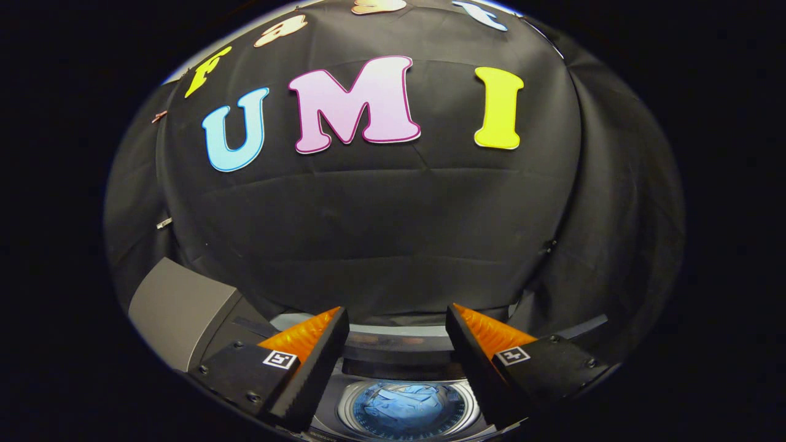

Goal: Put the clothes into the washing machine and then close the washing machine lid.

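The gripper (397, 344) hangs above the washing machine (393, 356) with its 2 fingers spread wide, pinching nothing. Between them, below, the round drum opening (408, 408) shows blue clothes (405, 406) lying inside the tub. Just beyond the fingertips runs the dark rear edge of the machine, and a raised grey panel (181, 310), perhaps the lid, stands beside one finger. Black cloth wall (393, 233) rises behind.

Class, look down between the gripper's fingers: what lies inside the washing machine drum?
Blue clothes lie crumpled inside the drum of the washing machine. The open gripper hangs above, holding nothing. Whatever is under the cloth is covered.
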